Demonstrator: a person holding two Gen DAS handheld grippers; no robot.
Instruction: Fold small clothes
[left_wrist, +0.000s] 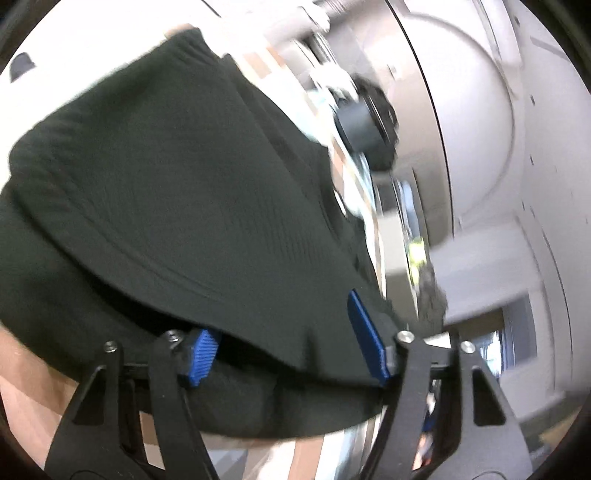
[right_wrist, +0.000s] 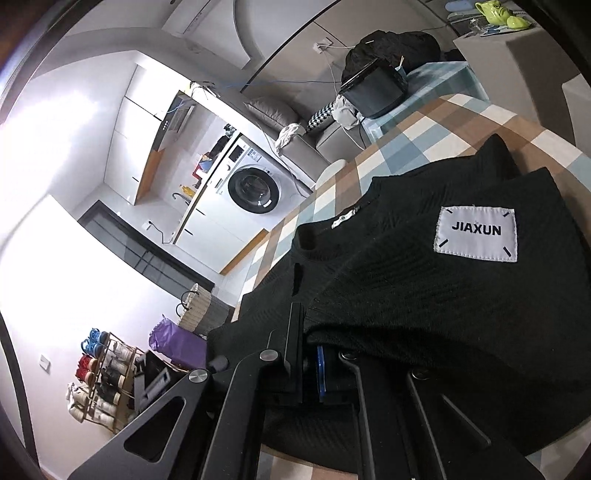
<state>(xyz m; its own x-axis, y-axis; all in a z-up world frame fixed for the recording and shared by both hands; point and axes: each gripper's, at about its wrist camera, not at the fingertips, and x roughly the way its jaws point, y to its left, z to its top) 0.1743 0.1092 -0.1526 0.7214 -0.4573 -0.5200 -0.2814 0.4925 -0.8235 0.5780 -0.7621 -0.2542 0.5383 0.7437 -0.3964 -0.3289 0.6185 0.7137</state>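
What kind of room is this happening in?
Most likely a small home, an open living area beside a kitchen: a front-loading washing machine, a grey sofa and a shoe rack surround the checked tablecloth.

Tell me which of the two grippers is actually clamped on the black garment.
The right gripper: its fingers are shut on a fold of the black garment. The left gripper stands apart, fabric draped between its blue pads without being pinched.

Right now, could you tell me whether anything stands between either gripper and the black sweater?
Nothing visible does. The right gripper is already shut on a fold of the black sweater, and the left gripper has sweater cloth draped between its open blue pads.
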